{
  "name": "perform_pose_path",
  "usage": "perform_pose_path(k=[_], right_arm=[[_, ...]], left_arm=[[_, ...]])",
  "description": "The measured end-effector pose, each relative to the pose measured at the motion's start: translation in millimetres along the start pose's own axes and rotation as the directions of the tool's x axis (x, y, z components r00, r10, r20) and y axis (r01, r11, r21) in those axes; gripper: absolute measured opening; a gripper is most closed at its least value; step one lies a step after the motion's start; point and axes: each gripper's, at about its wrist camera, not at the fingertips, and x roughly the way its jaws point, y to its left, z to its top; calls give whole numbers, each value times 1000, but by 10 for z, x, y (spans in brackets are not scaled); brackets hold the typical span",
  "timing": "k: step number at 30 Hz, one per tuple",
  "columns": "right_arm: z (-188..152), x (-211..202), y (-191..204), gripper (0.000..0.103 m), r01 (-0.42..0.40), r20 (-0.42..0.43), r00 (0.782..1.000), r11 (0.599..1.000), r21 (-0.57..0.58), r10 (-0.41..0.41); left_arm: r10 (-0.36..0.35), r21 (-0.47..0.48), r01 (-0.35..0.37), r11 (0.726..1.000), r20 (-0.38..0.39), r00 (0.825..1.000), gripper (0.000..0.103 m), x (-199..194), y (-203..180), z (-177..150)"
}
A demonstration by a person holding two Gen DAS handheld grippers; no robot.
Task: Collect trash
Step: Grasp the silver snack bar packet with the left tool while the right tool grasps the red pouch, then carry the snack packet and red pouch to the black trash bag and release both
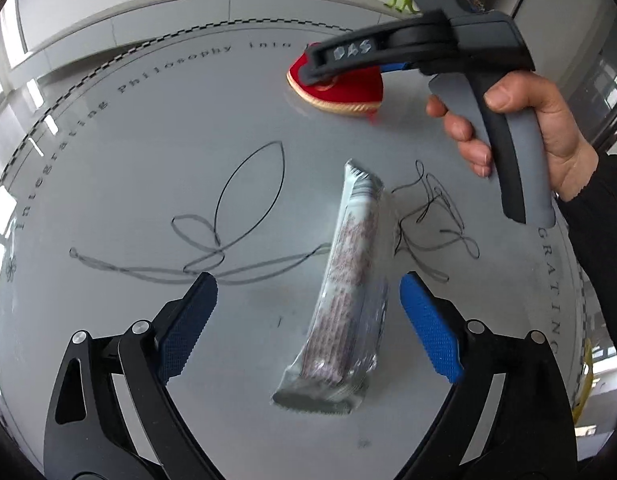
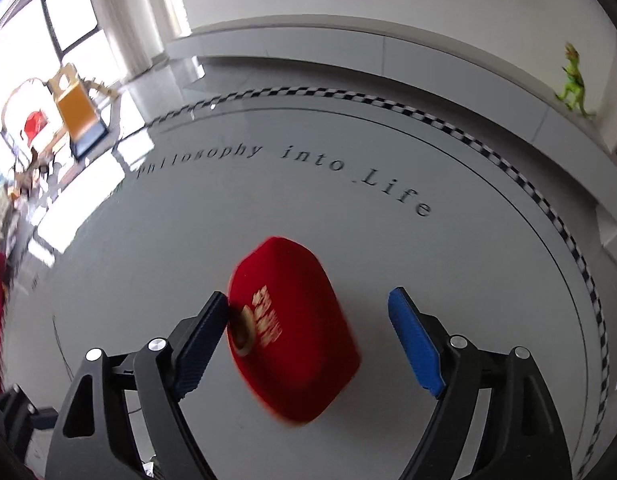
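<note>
A long silvery snack wrapper lies on the round grey table, lengthwise between the open fingers of my left gripper, nearer the right finger. A red packet with gold print lies flat on the table between the open fingers of my right gripper; its left edge touches the left finger. In the left wrist view the right gripper hovers over the red packet, held by a hand.
The table has printed lettering, drawn line art and a checkered rim. A green toy dinosaur stands on a ledge behind. A yellow chair is on the floor at left.
</note>
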Motion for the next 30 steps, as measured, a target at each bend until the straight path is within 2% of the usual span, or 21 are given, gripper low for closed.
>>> perform_pose_path(k=[2,4,6,7,8,14,17,23,30], right_arm=[[-18,-15,73,59,-33,-10,999,999,-21,33],[-31,-31,110,50,-41,-16,999,999,-28,41],[-49,-56,201,49,-8,-6,1000,998,-68,7],[-70,-74,237,47,2,-1,1000,997,-83,-2],[-82,-83,249,44,5,1,1000,996,-86,-5],[-209,-192,293,40,-2,-10,1000,995,-98,1],[-300,-290,259,40,-16,-13,1000,996,-88,15],[-504,-535,281,40,-35,-7,999,994,-100,34],[-796,-914,412,40,-59,7,998,990,-124,60]], left_arm=[[-4,-2,4,1000,18,1000,90,14,-18,41],[6,14,-6,1000,20,1000,90,42,-63,73],[19,42,-20,999,16,1000,79,89,-117,124],[25,53,-25,998,5,1000,68,121,-155,132],[23,57,-23,998,-2,1000,62,140,-175,135],[64,129,-64,990,8,998,35,223,-402,142],[45,106,-47,993,18,999,31,199,-390,101],[35,23,-36,999,44,998,31,-9,-283,-140],[52,-32,-49,998,71,996,31,-347,-266,-428]])
